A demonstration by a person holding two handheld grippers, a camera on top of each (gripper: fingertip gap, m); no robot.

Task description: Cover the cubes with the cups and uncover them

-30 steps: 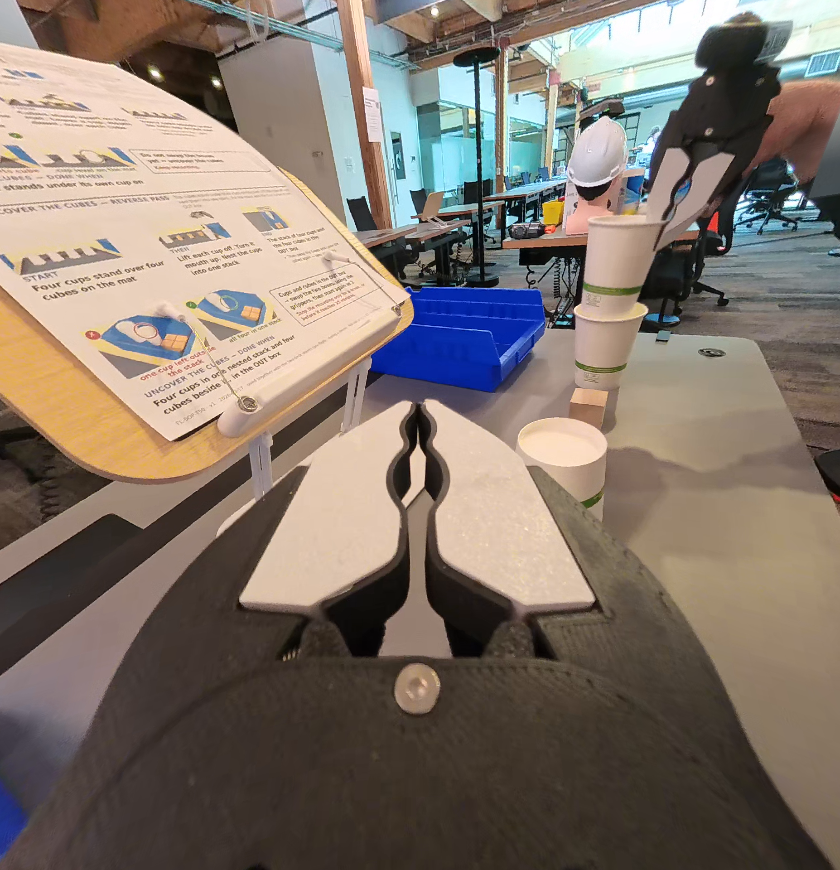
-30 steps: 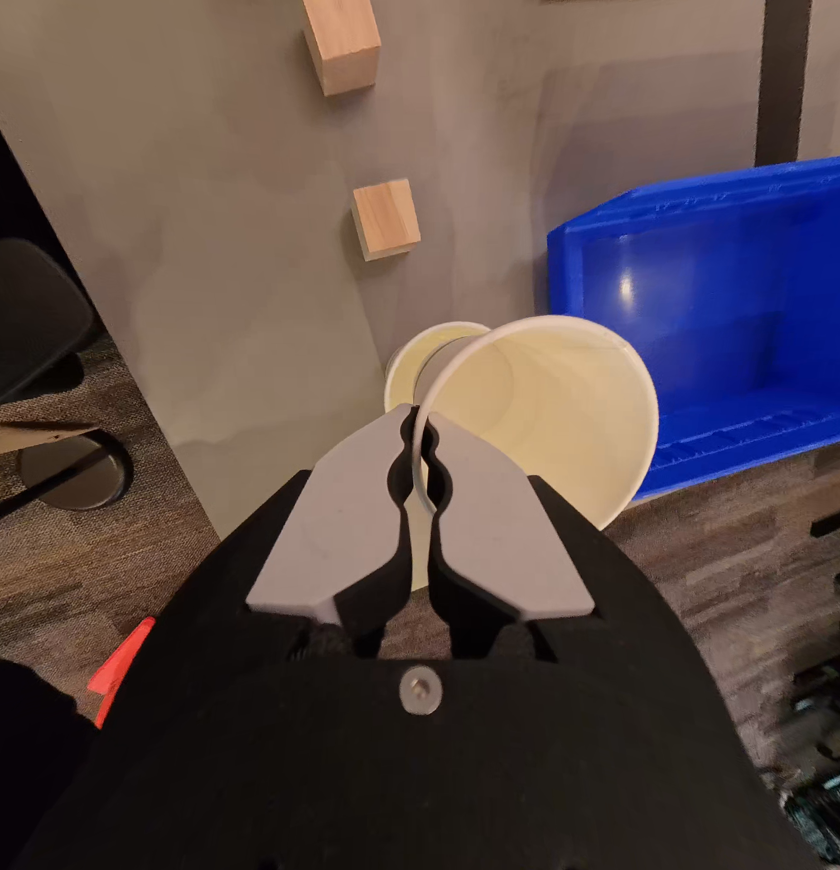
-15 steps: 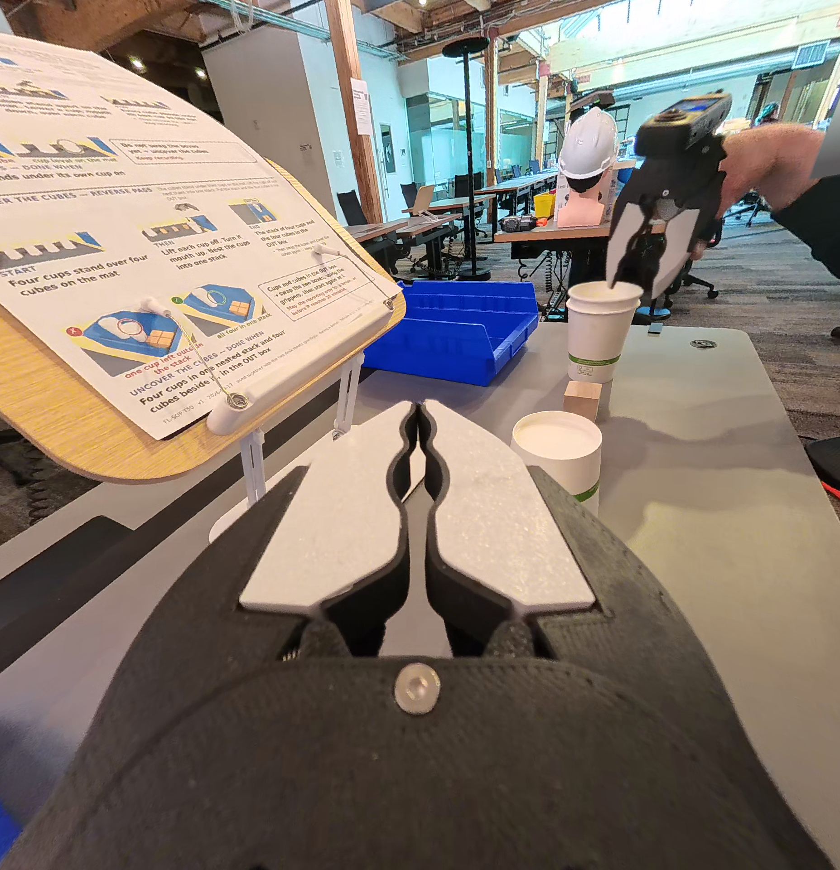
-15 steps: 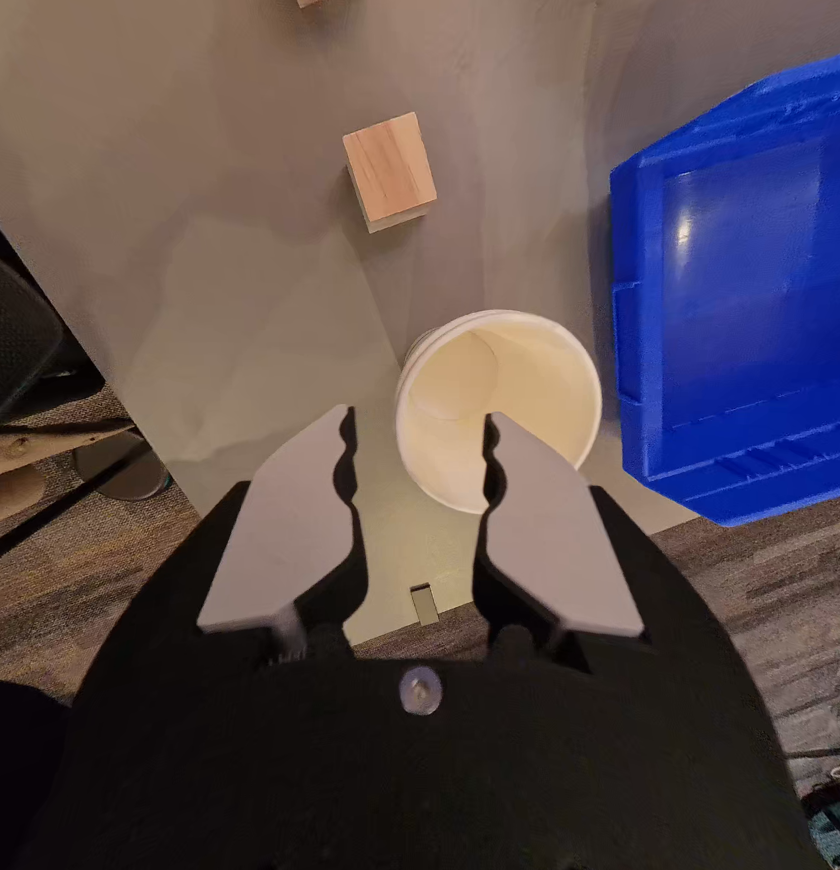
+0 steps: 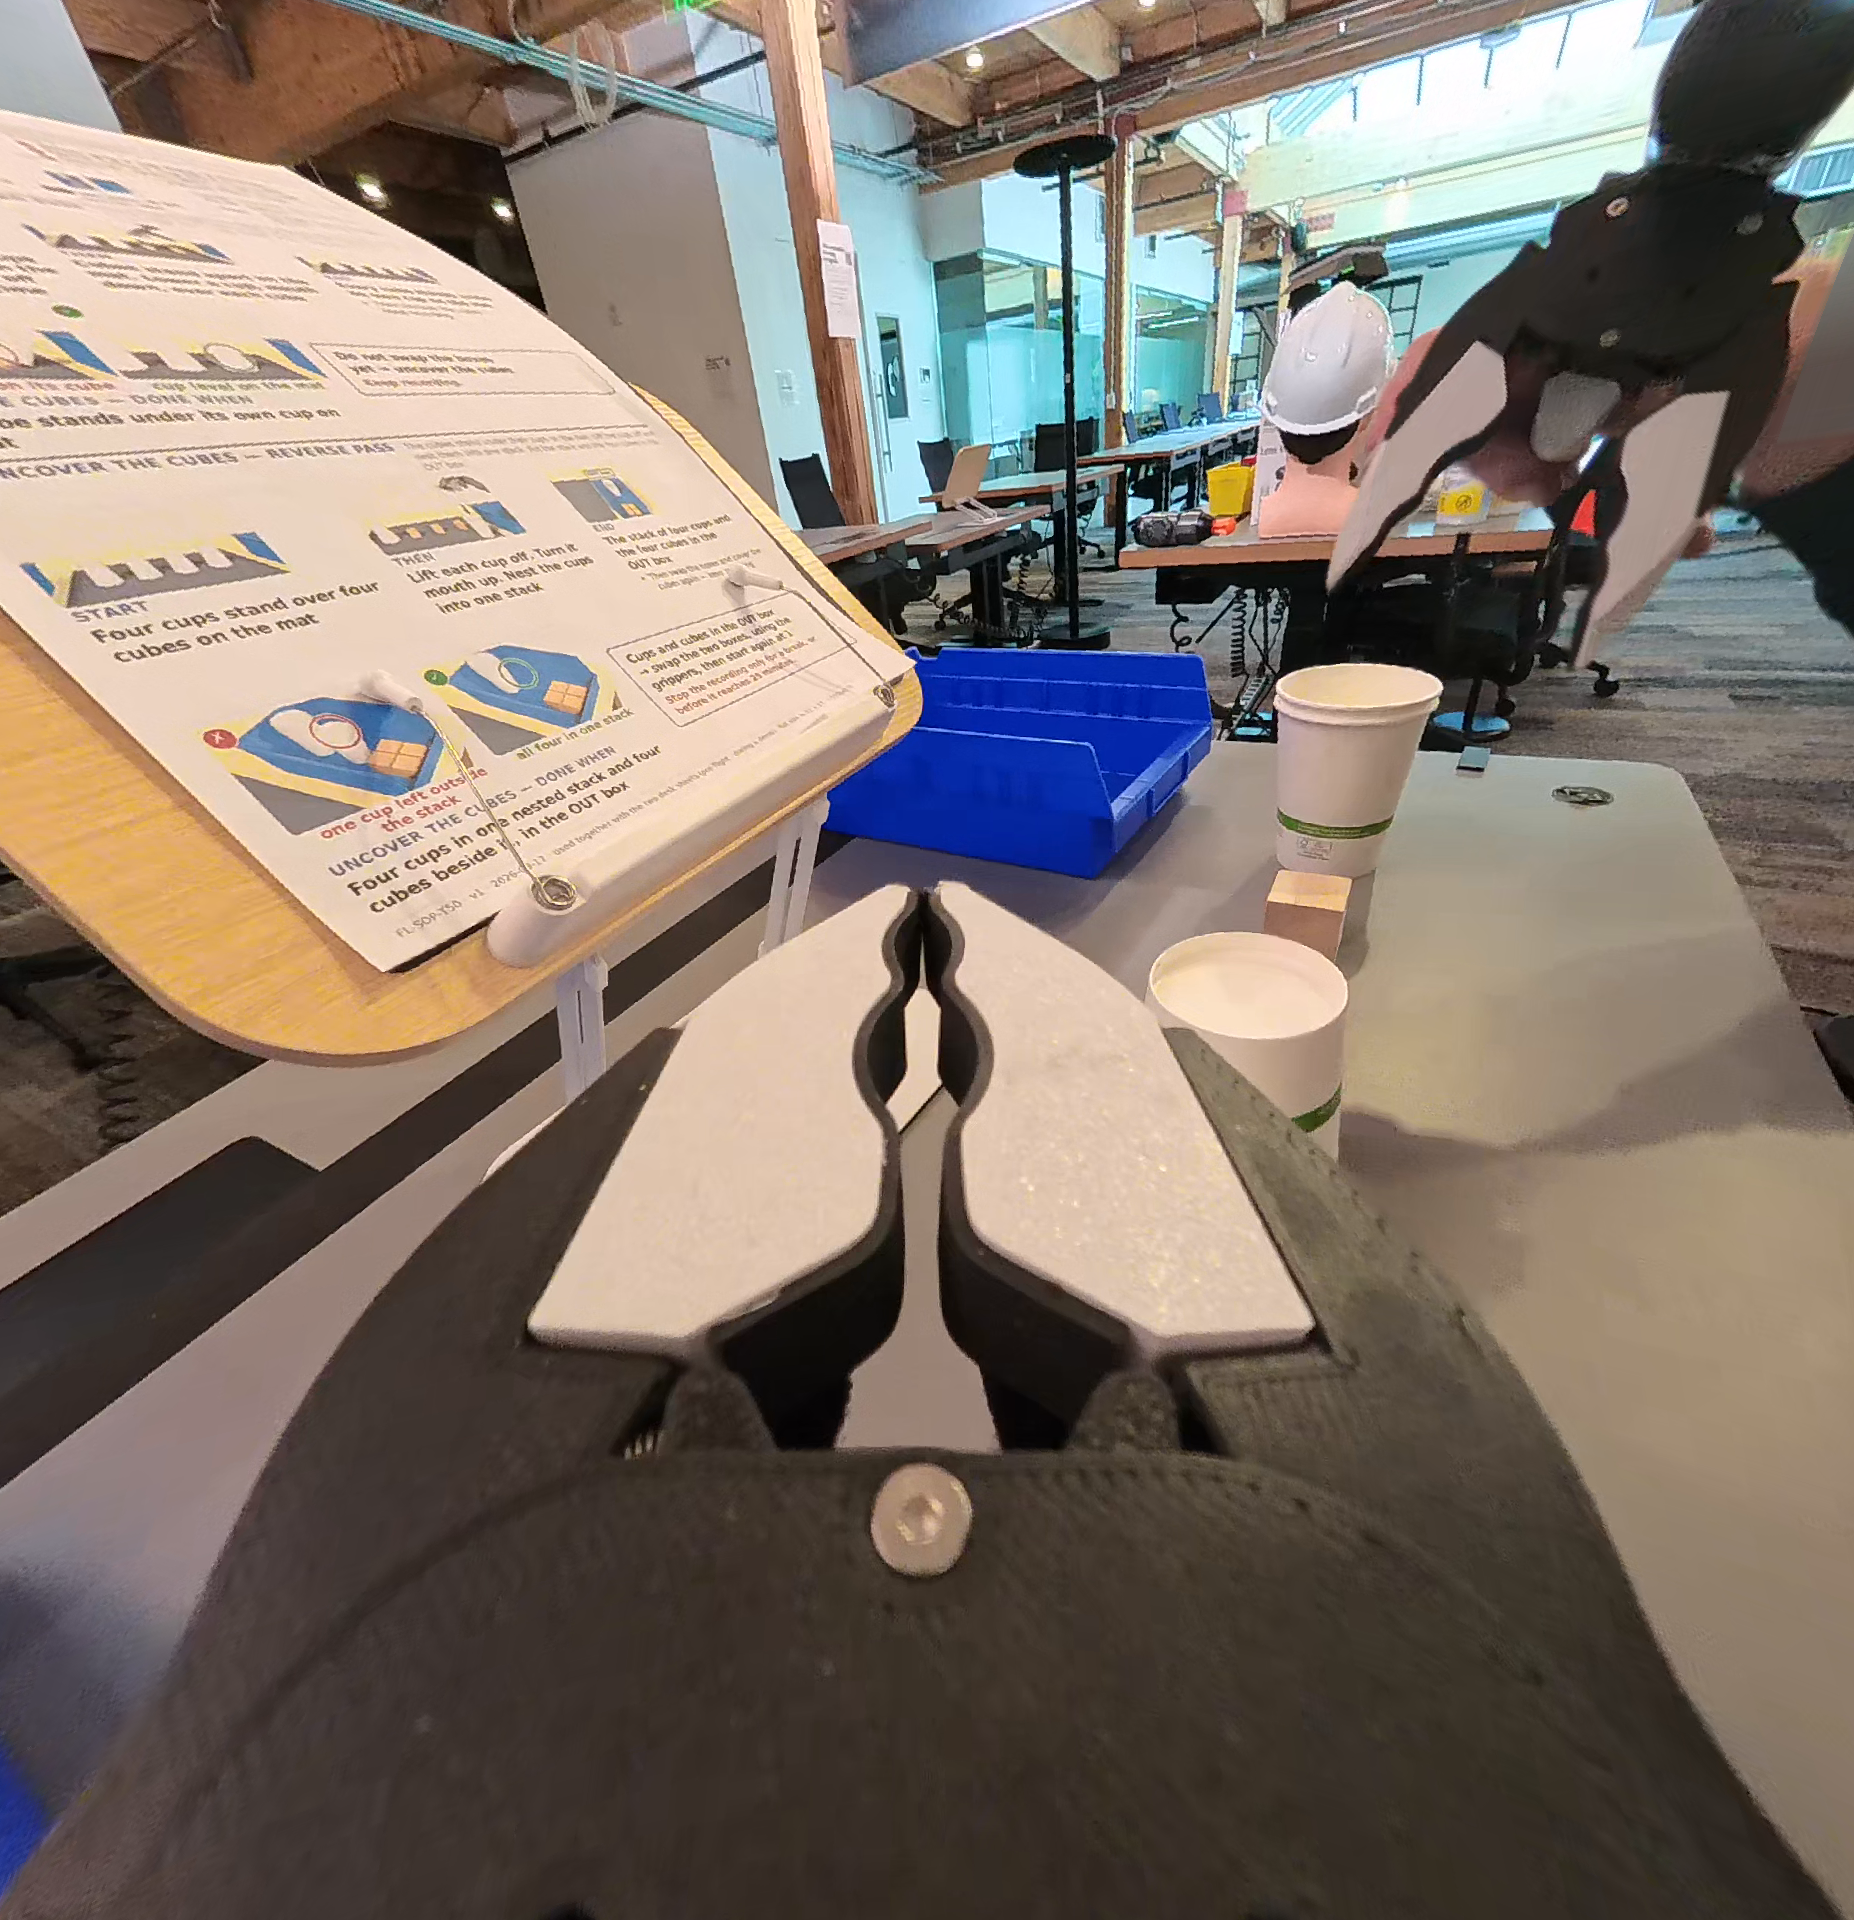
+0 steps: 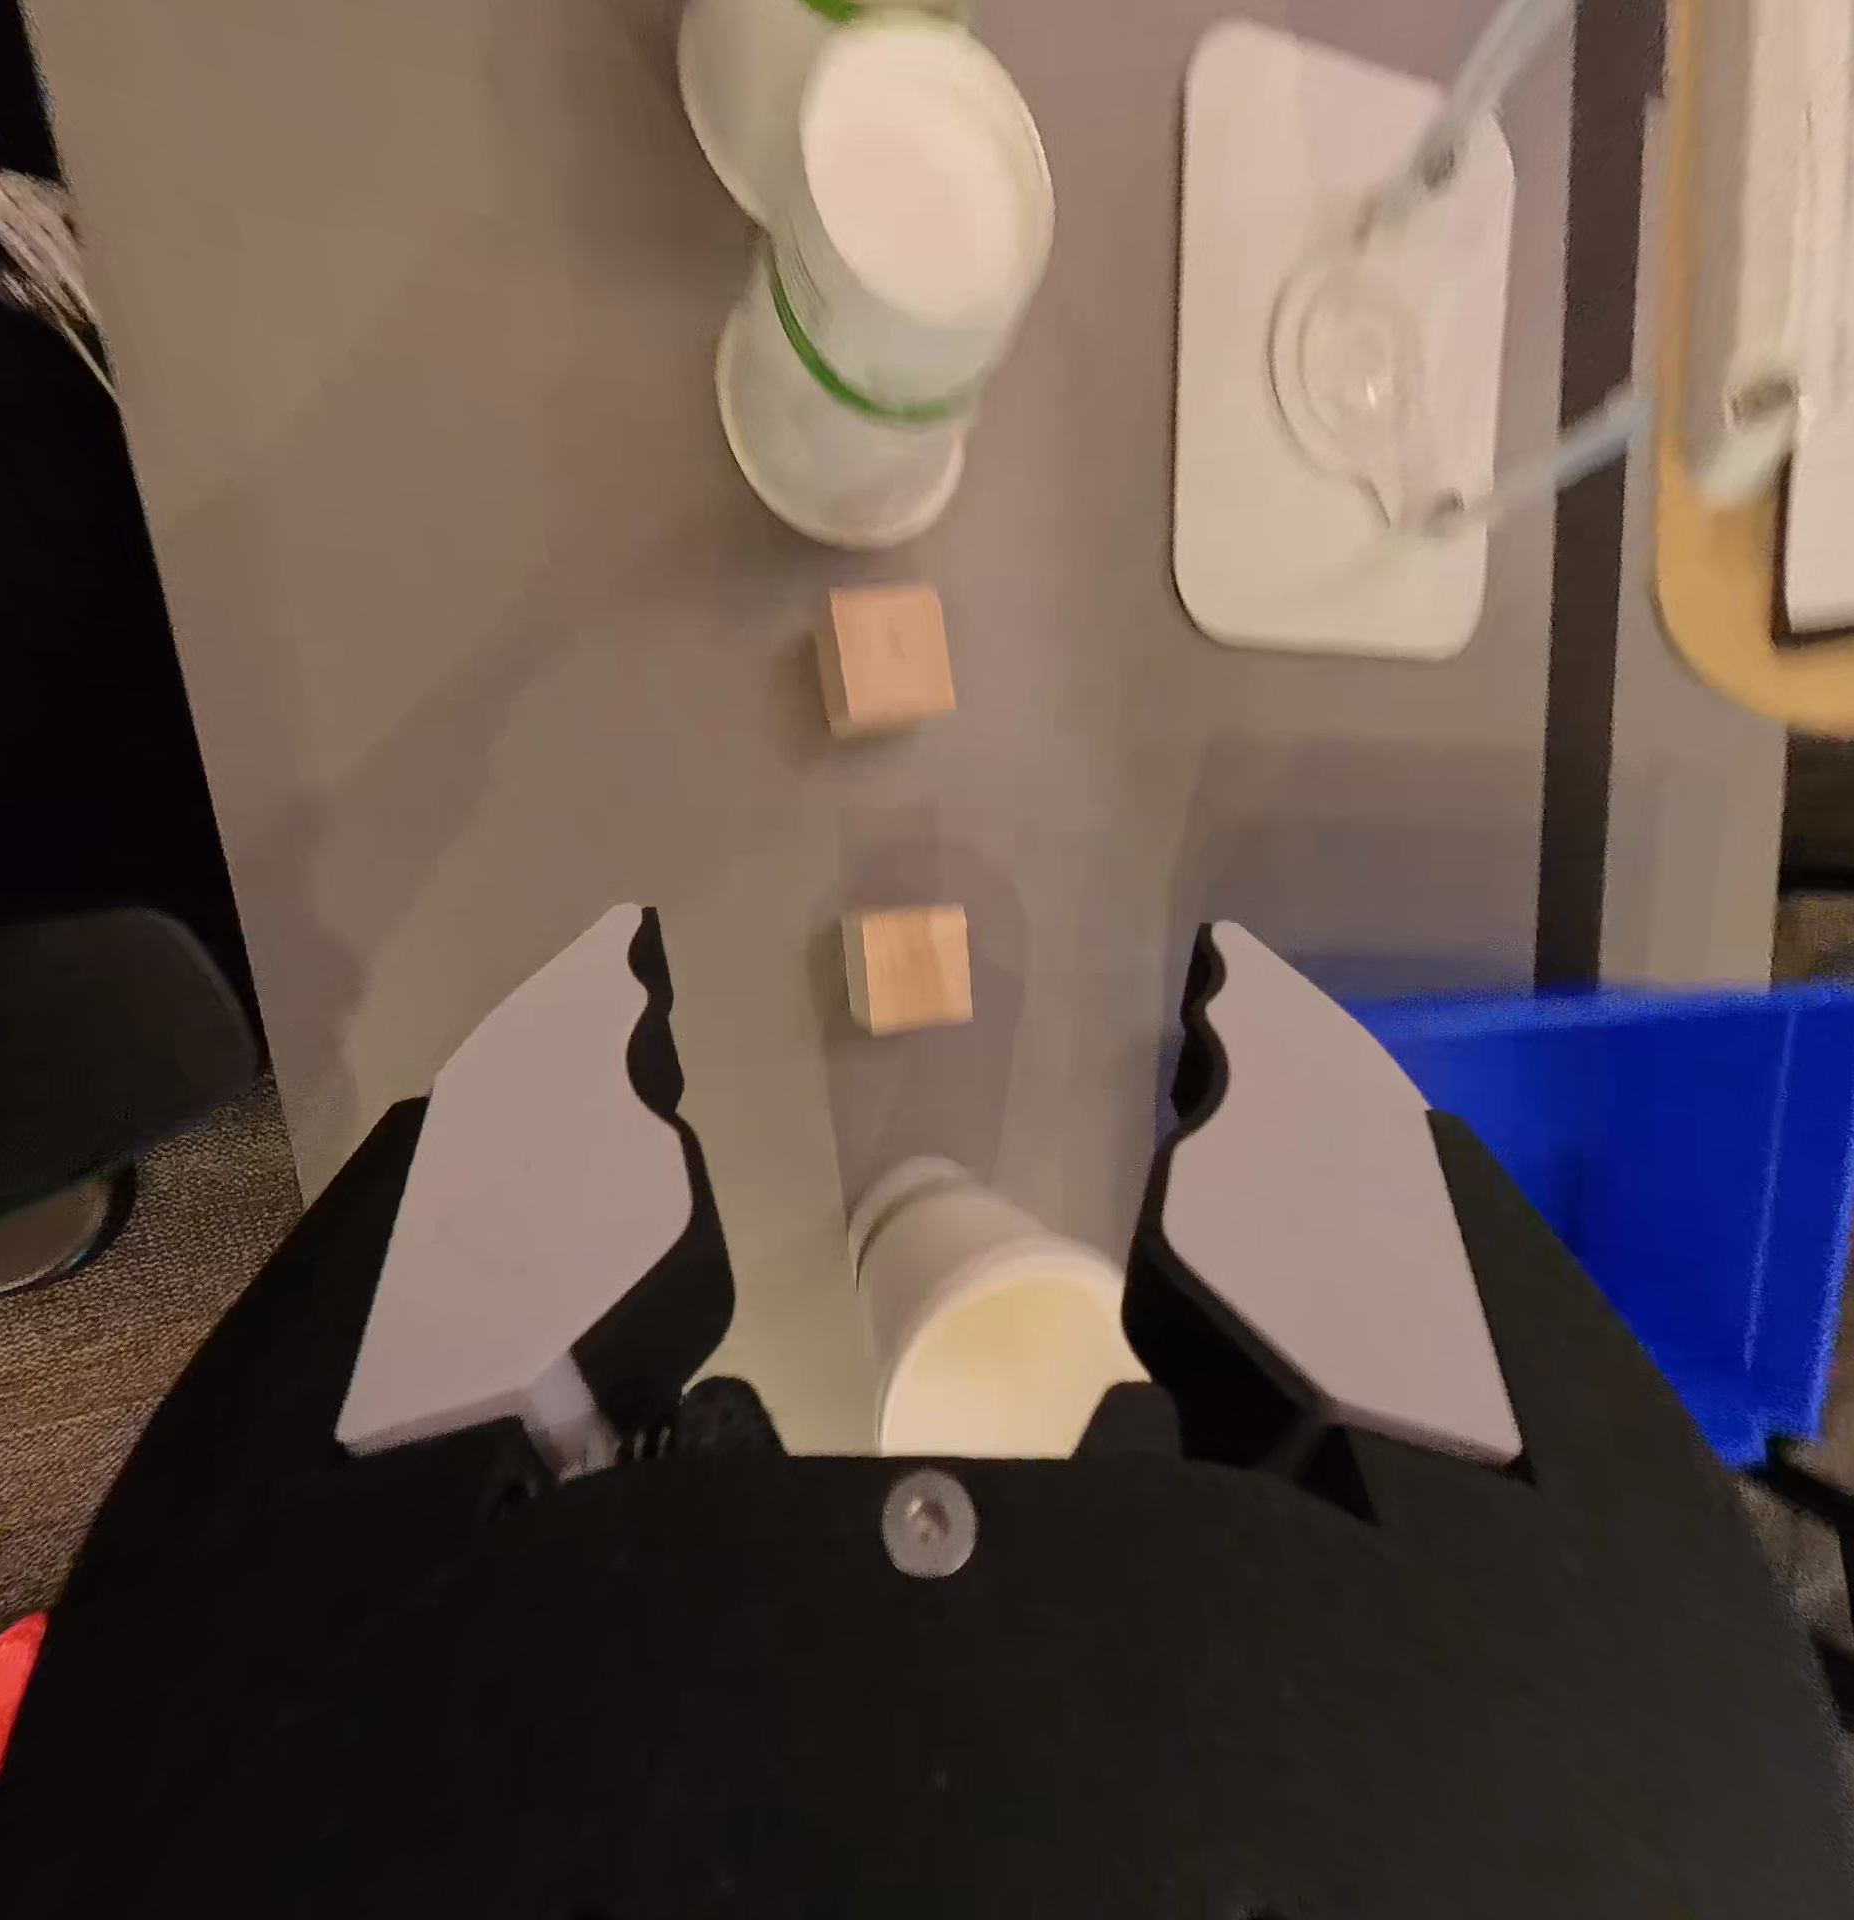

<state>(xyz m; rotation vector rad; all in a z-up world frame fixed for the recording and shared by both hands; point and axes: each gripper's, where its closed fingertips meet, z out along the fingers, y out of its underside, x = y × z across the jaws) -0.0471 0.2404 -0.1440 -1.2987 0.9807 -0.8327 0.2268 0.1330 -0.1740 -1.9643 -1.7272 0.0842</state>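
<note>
Right gripper [image 6: 928, 1039], seen from above the grey table [image 6: 487, 520]: its jaws stand wide apart and hold nothing. Directly beneath and between the fingers stands the nested cup stack [image 6: 990, 1320], mouth up, with the blue bin [image 6: 1629, 1195] just to its right. Ahead of the fingertips lie two bare wooden cubes, the near cube [image 6: 907, 968] just beyond the stack and the far cube [image 6: 887, 657] farther on. Past them stand two inverted cups, the nearer inverted cup [image 6: 840, 436] and, touching or overlapping it in this blurred view, a second inverted cup [image 6: 902, 177]; whether each hides a cube cannot be told. Left gripper [image 5: 925, 935]: jaws pressed together on nothing, low over the table, with one inverted cup just ahead to its right and the instruction board [image 5: 383, 582] to its left. Judged stage: uncovering is about half done, two cups remaining. Risks: because the two inverted cups crowd each other, a wide-open descent on one may knock the other over or drag its cube; a pinch on thin paper wall may crush it; and the tall stack could tip if brushed.
</note>
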